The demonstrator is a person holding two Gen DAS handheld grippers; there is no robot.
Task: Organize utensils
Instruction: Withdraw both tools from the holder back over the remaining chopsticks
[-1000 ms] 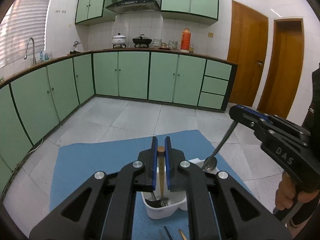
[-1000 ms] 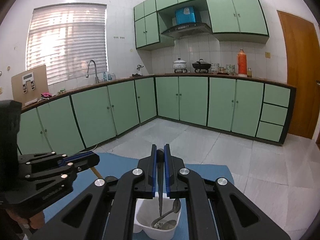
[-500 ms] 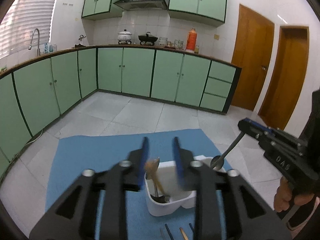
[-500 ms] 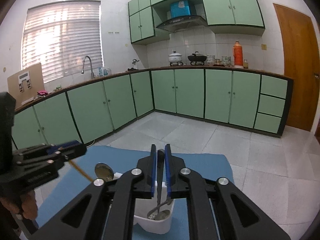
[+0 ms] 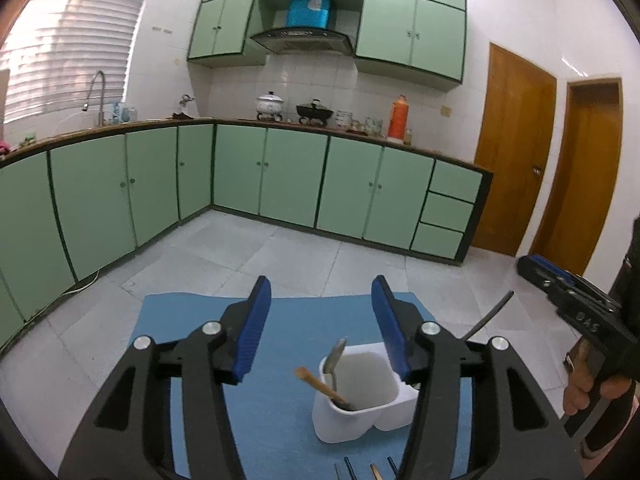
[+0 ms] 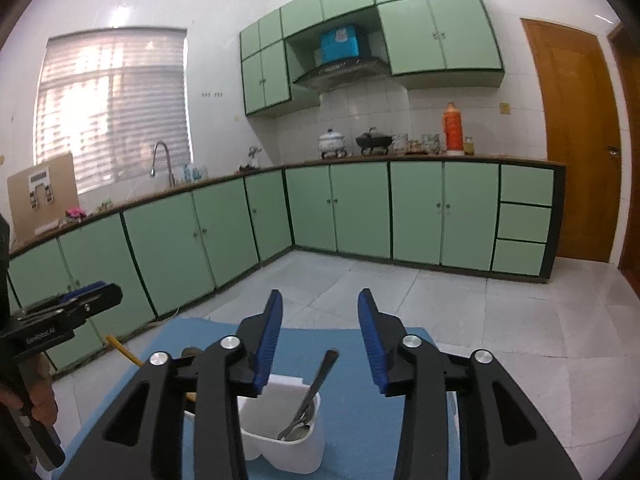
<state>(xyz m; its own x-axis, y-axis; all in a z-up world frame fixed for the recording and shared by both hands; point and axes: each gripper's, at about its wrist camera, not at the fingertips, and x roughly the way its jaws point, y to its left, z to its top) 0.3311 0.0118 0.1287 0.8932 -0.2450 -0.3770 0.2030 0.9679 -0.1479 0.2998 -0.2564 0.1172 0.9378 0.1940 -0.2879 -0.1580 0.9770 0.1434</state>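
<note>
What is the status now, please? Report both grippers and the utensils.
Left gripper open, right gripper open, both empty. Wooden-handled utensil and spoon stand in white holder. More utensils wait on blue mat. Nothing blocks.

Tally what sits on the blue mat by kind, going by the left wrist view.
White holder: 1
Utensils standing in the holder: 3 (metal spoon, wooden-handled one, dark-handled one)
Loose utensils at the near edge of the blue mat, only tips showing: 4
Total: 8
</note>
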